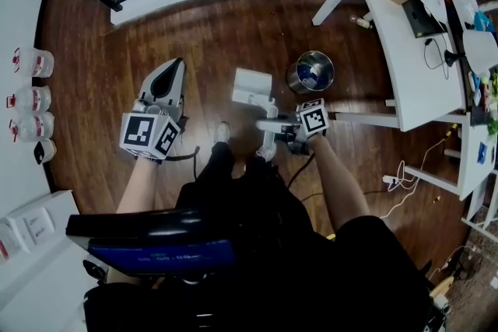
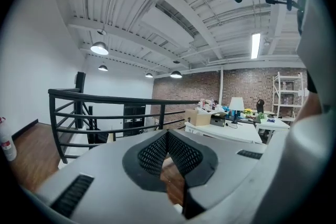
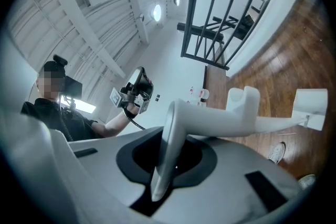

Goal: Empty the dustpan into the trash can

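The left gripper point(image 2: 168, 136) has its jaws pressed together on nothing, mesh pads meeting. The white plastic dustpan point(image 3: 220, 120) hangs from the right gripper point(image 3: 170, 136), whose jaws clamp the flat end of its smooth, curved handle. The pan sits out past them, off to one side. A round, shiny metal trash can point(image 1: 311, 71) stands near those jaws. Best to keep the pan level until over the rim, then roll slowly, since the thin handle may swivel.

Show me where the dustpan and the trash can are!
dustpan point(image 1: 250, 84), head view, on its flat white pan.
trash can point(image 1: 295, 79), head view, on its shiny metal side wall.
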Motion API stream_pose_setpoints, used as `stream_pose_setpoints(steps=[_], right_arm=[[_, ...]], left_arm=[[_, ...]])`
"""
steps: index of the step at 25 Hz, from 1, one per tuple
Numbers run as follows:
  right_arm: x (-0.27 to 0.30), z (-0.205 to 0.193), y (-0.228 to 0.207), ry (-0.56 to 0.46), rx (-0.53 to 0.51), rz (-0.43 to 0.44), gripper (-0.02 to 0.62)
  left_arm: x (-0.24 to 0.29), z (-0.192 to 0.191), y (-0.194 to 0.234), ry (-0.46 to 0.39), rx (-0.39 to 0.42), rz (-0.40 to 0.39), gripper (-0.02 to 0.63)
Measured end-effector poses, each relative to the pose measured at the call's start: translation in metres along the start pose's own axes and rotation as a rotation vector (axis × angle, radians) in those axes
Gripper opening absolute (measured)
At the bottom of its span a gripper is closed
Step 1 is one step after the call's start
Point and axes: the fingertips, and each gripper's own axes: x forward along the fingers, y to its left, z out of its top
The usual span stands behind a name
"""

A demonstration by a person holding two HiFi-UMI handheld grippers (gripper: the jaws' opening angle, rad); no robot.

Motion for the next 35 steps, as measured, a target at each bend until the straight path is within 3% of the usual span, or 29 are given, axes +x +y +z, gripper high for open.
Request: stream_pose_setpoints(steps=[5,10,16,24,27,29,35], right_arm=[[0.001,0.007,0.026,0.034,-0.029,-0.002,0.040],[0.002,0.022,0.055,0.045,-0.051,0.005,0.043],[-0.006,0.038,0.093,0.044,-0.112,-0.023,0.046],[-0.022,0.061,0.148,0.016,-0.158,-0.038,0.046],[-0.030,0.077,0.171,-0.041,-0.168,-0.023,0.049],[-0.032,0.084,0.183,-0.049,-0.182,-0.023,0.051],[-0.019,0.074,0.209,0.029,-0.256,-0.066,0.055]], left_arm=[[0.008,-0.004,-0.004,-0.001,-0.007,-0.051,0.005],[0.024,-0.016,-0.003,-0.004,-0.070,-0.089,0.005],[0.045,-0.039,-0.017,0.056,-0.144,-0.180,0.005],[0.078,-0.074,-0.023,0.165,-0.261,-0.237,0.005],[0.089,-0.090,-0.024,0.211,-0.331,-0.266,0.008],[0.096,-0.103,-0.029,0.256,-0.400,-0.298,0.047],[0.109,-0.153,-0.060,0.396,-0.670,-0.391,0.164]])
